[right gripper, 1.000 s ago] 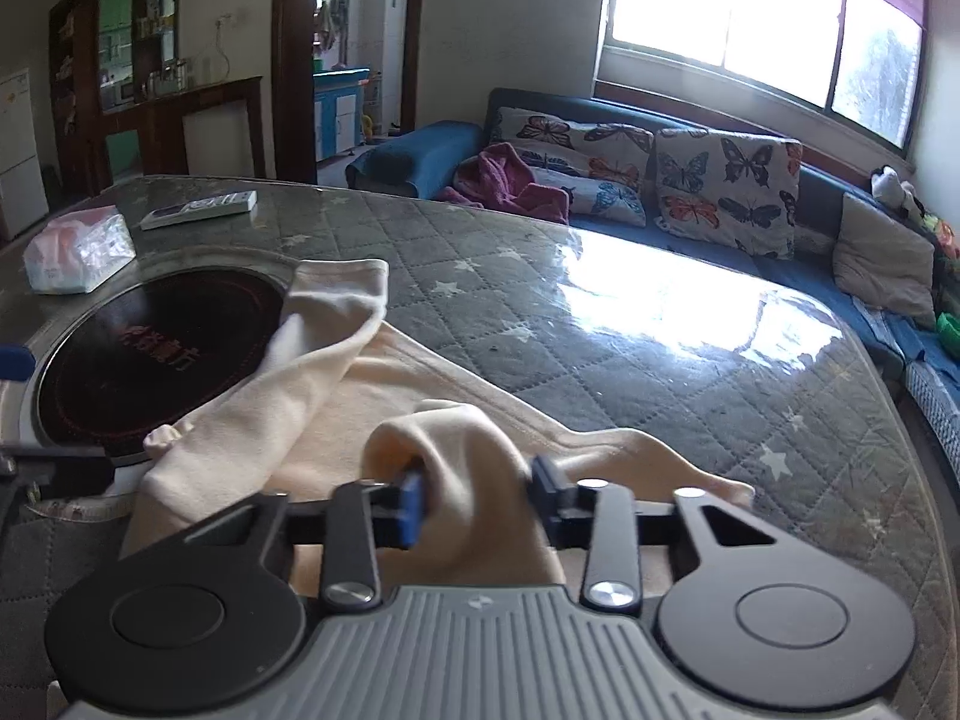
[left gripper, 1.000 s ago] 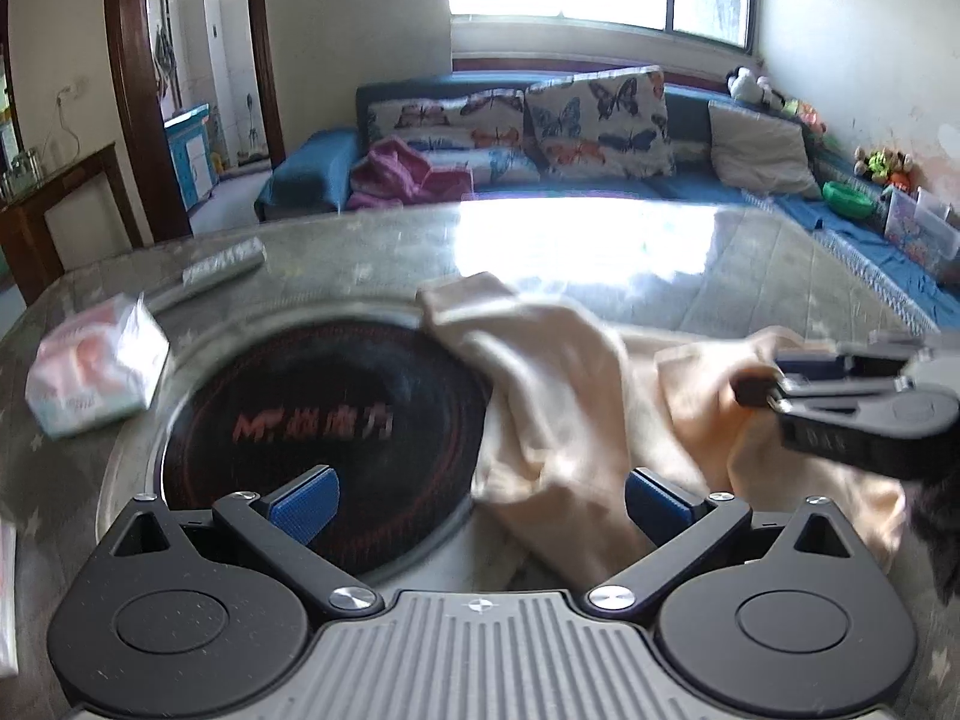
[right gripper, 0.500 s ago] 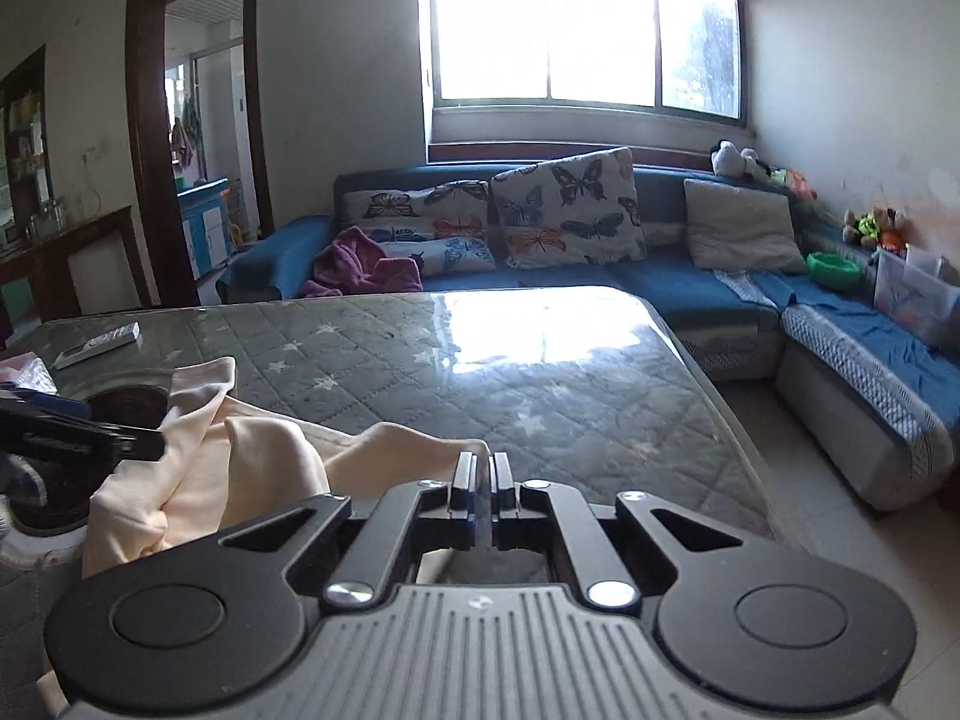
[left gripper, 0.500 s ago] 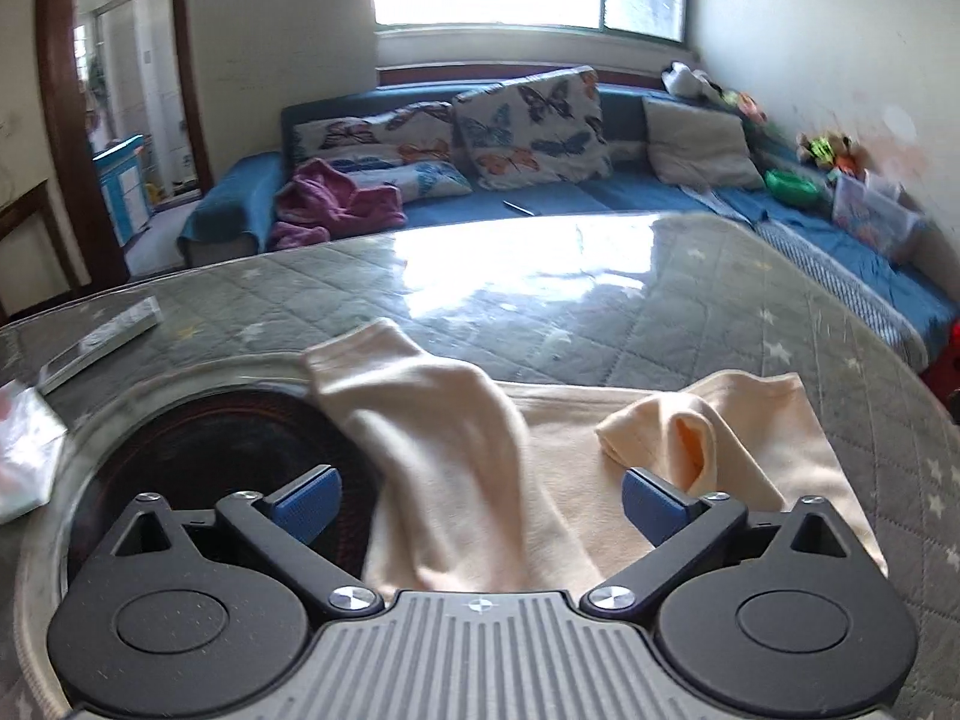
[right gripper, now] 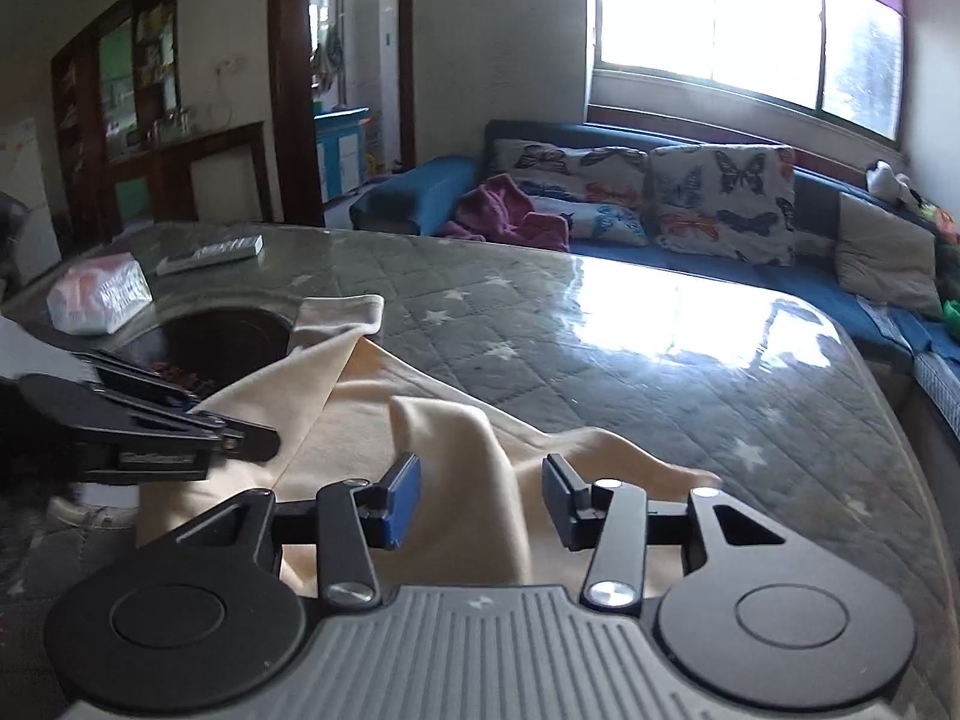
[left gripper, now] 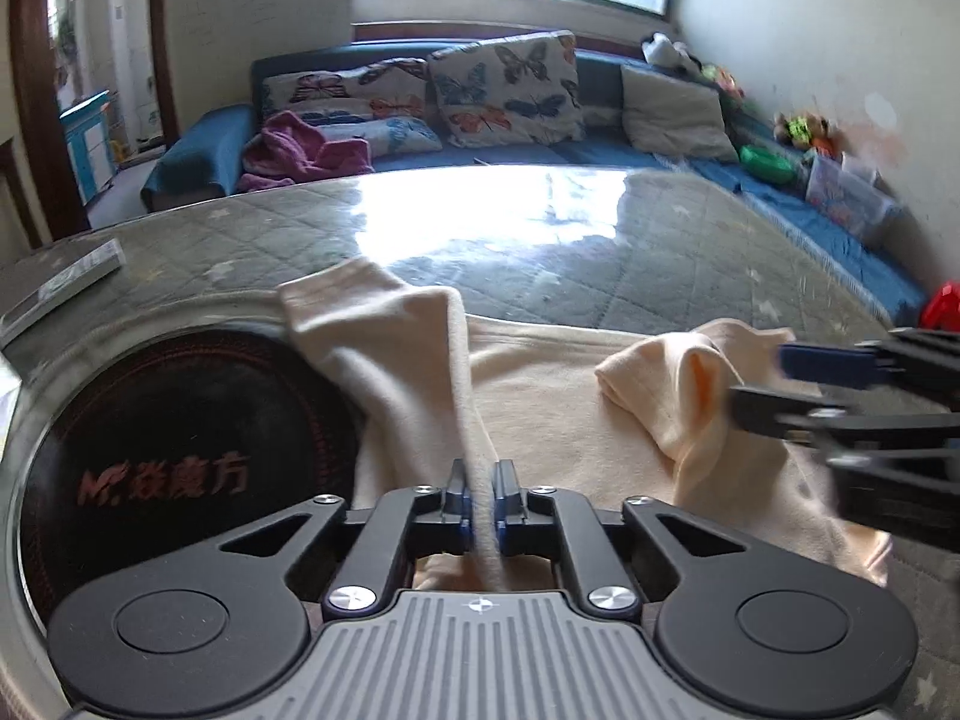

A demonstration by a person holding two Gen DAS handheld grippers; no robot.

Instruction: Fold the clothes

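A cream garment [left gripper: 540, 396] lies crumpled on the quilted grey table [left gripper: 600, 240], its left sleeve over a black round hob. My left gripper [left gripper: 480, 495] is shut on a raised fold of the garment near its front edge. My right gripper [right gripper: 480, 498] is open, its blue pads either side of a raised fold of the same garment [right gripper: 456, 468]. The right gripper also shows in the left wrist view [left gripper: 798, 384] at the garment's right sleeve. The left gripper shows in the right wrist view [right gripper: 246, 438].
A black round hob [left gripper: 168, 450] is set in the table at the left. A remote control [right gripper: 210, 253] and a tissue pack [right gripper: 99, 294] lie at the far left. A blue sofa [right gripper: 660, 216] with cushions stands beyond the table.
My left gripper has closed on a fold of the garment. My right gripper has opened and come back over the garment's right sleeve.
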